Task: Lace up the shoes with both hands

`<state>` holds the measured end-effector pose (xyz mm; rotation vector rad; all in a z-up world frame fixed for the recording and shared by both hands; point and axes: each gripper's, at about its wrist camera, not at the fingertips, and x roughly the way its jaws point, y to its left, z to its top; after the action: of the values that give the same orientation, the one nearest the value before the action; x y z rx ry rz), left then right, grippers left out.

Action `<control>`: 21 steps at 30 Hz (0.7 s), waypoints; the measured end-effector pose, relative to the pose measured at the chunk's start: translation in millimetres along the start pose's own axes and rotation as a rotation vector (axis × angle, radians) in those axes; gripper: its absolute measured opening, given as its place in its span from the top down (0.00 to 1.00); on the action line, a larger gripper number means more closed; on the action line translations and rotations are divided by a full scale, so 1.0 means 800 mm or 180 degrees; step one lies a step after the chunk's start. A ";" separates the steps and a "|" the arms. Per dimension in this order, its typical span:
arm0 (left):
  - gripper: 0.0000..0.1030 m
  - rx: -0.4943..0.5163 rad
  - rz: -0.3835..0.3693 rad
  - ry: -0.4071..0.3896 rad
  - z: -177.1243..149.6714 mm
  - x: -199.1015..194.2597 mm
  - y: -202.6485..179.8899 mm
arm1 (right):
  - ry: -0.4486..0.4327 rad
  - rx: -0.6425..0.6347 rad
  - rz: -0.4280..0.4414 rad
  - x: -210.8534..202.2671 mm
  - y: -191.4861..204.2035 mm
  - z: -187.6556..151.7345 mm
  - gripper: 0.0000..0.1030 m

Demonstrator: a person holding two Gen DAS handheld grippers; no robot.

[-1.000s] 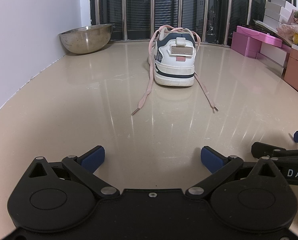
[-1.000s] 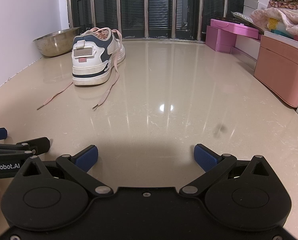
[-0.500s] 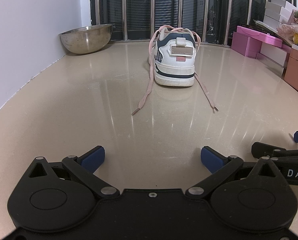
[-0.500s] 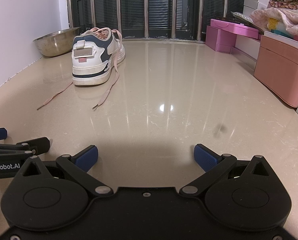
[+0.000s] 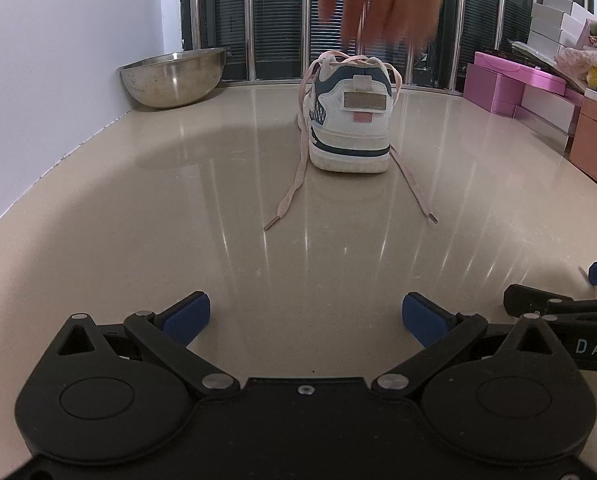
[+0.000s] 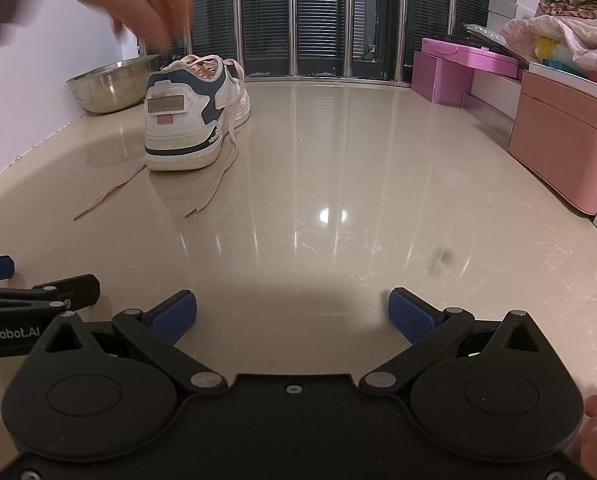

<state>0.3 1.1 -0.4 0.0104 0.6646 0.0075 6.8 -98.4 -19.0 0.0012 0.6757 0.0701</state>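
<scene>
"DAS" on the right gripper (image 5: 590, 280) arm, "enRobot.AI" on the left gripper (image 6: 38, 276) arm

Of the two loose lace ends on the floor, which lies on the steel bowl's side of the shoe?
The left lace end, trailing toward the bowl; the other lace end lies on the shoe's far side.

1. We see a glossy beige floor (image 6: 338, 184) filling the middle of both frames, with streaked light reflections.
2. A white wall (image 5: 58, 80) stands at upper left.
3. Dark slatted windows (image 6: 322, 20) with metal bars span the top.
4. Pink storage boxes (image 6: 562, 140) line the right edge.
</scene>
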 end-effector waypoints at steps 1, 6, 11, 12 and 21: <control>0.00 0.0000 0.0000 0.0000 0.000 0.000 0.000 | 0.0000 0.0000 0.0000 0.000 0.000 0.000 0.00; 0.00 -0.0003 -0.0002 -0.0001 0.000 0.000 0.000 | 0.0000 -0.0001 0.0000 0.001 -0.002 -0.001 0.00; 0.00 -0.0003 -0.0002 -0.0001 0.000 0.000 0.000 | 0.0000 -0.0001 0.0000 0.001 -0.003 -0.002 0.00; 0.00 -0.0003 -0.0002 -0.0001 0.000 0.000 0.000 | 0.0000 -0.0001 0.0000 0.001 -0.003 -0.002 0.00; 0.00 -0.0003 -0.0001 -0.0001 0.000 0.000 0.000 | 0.0000 -0.0001 0.0000 0.001 -0.002 -0.002 0.00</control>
<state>0.2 0.9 0.0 0.0094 0.6642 0.0074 6.6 -100.3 -20.9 0.0009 0.6758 0.0703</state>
